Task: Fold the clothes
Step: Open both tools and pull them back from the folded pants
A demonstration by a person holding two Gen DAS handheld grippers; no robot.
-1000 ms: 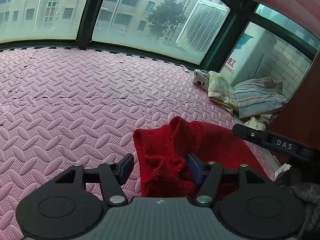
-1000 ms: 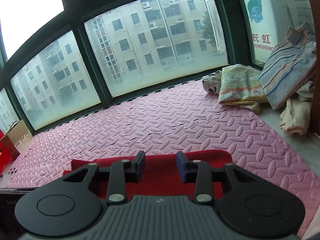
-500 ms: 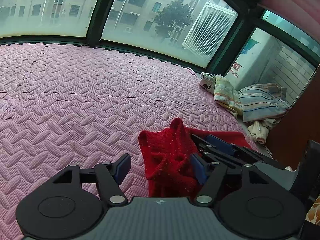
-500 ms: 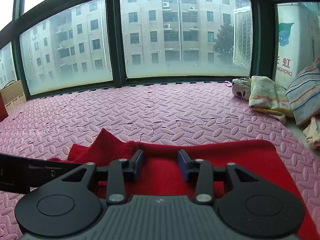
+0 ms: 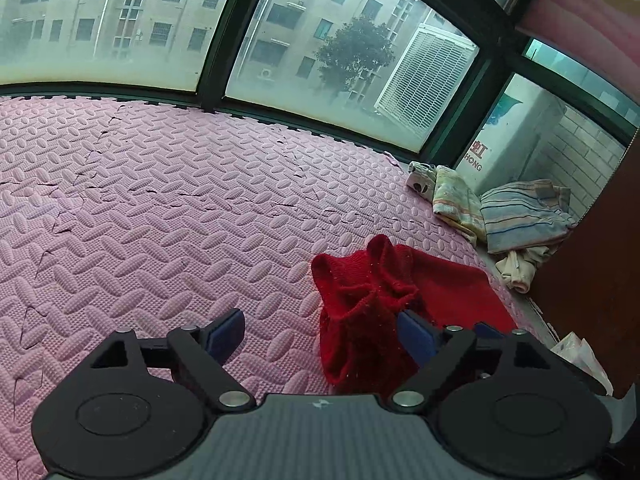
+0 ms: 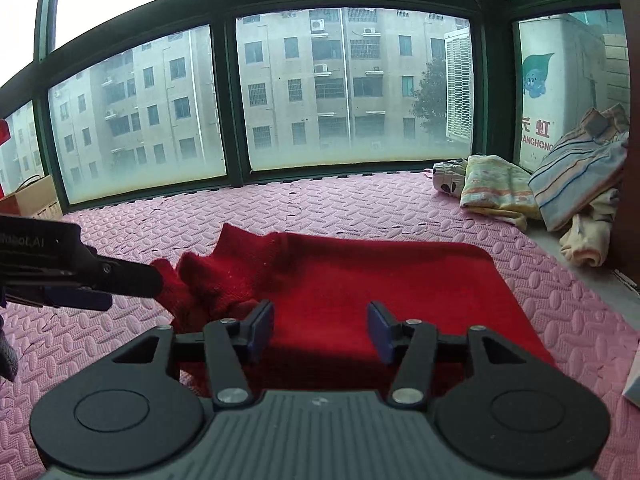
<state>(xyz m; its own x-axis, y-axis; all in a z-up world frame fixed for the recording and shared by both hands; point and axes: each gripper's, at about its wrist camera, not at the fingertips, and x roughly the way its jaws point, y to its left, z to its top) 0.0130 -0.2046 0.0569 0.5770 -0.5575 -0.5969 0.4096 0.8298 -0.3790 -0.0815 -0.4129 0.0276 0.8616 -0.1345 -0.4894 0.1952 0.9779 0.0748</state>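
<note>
In the left wrist view, the left tongs (image 5: 320, 334) were seen spread wide at the bottom of the frame, their jaws just having been opening. The left pad (image 5: 226, 330) stood over bare pink foam mat (image 5: 160, 208), while the right pad lay against the bunched edge of the red knitted garment (image 5: 368, 312) — nothing was pinched. The rumpled part rose right of centre, and the flatter part stretched toward the lower right. A pile of folded striped cloths (image 5: 516, 216) was seen at the right edge, by the window frame.

In the right wrist view, the left tongs (image 6: 80, 280) entered from the left edge, a finger tip at the garment's crumpled end. The red knitted garment (image 6: 380, 276) was spread flat across the centre of the pink foam mat (image 6: 320, 208). The right tongs (image 6: 321, 328) were held parted above its near edge, the jaws having just been opening, with no cloth pressed between the pads. The striped cloths (image 6: 576, 176) lay at the right.
</note>
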